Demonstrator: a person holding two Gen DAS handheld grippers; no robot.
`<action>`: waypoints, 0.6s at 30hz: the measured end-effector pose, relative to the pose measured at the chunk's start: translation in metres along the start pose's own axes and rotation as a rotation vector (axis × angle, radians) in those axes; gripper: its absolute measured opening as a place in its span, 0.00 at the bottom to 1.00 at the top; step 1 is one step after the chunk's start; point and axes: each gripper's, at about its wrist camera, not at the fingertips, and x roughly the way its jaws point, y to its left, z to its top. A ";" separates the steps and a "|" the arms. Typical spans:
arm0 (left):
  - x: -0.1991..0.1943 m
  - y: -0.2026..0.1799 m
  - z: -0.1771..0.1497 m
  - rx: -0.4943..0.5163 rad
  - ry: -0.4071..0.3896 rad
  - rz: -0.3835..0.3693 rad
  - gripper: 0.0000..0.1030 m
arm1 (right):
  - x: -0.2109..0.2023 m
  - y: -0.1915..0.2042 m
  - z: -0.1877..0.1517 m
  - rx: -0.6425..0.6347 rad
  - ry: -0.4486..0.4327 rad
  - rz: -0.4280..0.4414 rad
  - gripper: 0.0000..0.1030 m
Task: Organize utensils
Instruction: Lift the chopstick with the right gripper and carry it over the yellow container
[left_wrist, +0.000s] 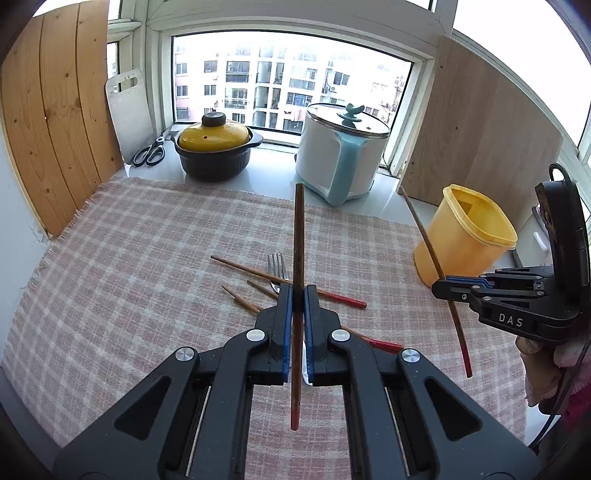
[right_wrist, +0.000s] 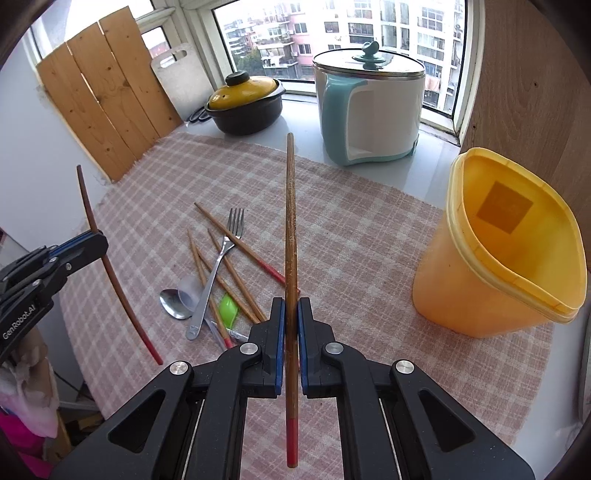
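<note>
the checked cloth (right_wrist: 369, 229) covers the surface, the yellow container (right_wrist: 509, 258) stands open at its right edge, and a loose pile of chopsticks (right_wrist: 229, 273) with a fork (right_wrist: 218, 262) lies mid-cloth. left gripper (left_wrist: 297, 295) and right gripper (right_wrist: 291, 306) are each clamped on one chopstick, both held above the cloth. the risk: a tilted stick may catch the container's rim and tip it.

Daylit window (left_wrist: 291, 77), wood panels (left_wrist: 55, 122), seemingly white sill (left_wrist: 273, 146)

Chopstick (right_wrist: 290, 236) in right hand-held gripper (right_wrist: 291, 314)
</note>
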 end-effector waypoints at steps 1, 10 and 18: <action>-0.001 -0.004 0.002 0.008 -0.004 -0.005 0.03 | -0.004 -0.002 0.000 0.005 -0.009 -0.001 0.05; -0.007 -0.042 0.024 0.059 -0.030 -0.081 0.03 | -0.033 -0.029 0.001 0.046 -0.081 -0.027 0.05; -0.002 -0.074 0.056 0.075 -0.050 -0.161 0.04 | -0.057 -0.064 0.005 0.097 -0.145 -0.061 0.05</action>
